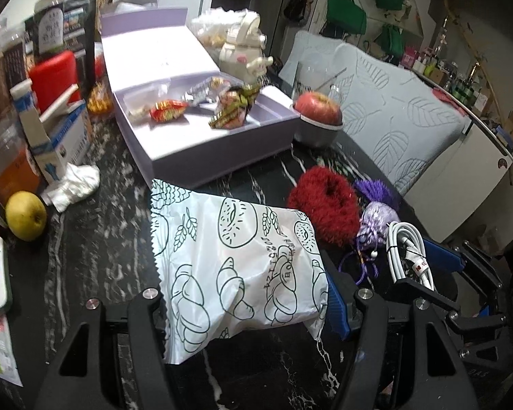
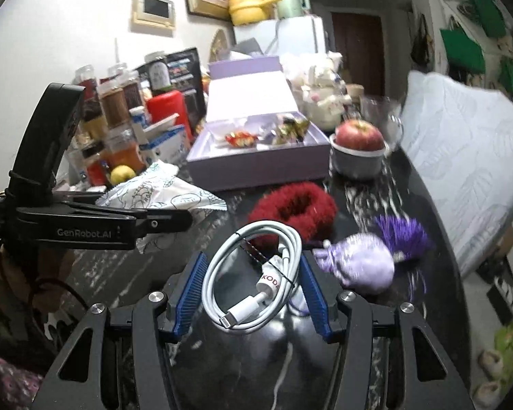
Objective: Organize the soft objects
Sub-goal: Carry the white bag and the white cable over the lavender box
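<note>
Two grippers hold things above a black marble table (image 1: 95, 249). The left gripper (image 1: 246, 294) pinches a white snack bag (image 1: 236, 266) printed with bread drawings, its blue pads pressed on the bag's sides. The right gripper (image 2: 251, 290) clamps a coiled white cable (image 2: 256, 273) between its blue pads, lifted clear of the table.

Just beyond the cable lies a fuzzy red ring (image 2: 294, 208); to the ring's right sits a lilac pouch (image 2: 362, 266) with a purple tassel (image 2: 403, 232) touching it. Behind the ring stands an open lilac box (image 2: 256, 164) holding wrapped sweets (image 2: 239, 139). Right of the box, a red apple (image 2: 359, 135) rests in a grey bowl (image 2: 355, 164). Left of the box, a yellow apple (image 1: 25, 215) lies near crumpled tissue (image 1: 73, 184), with jars and cartons behind.
</note>
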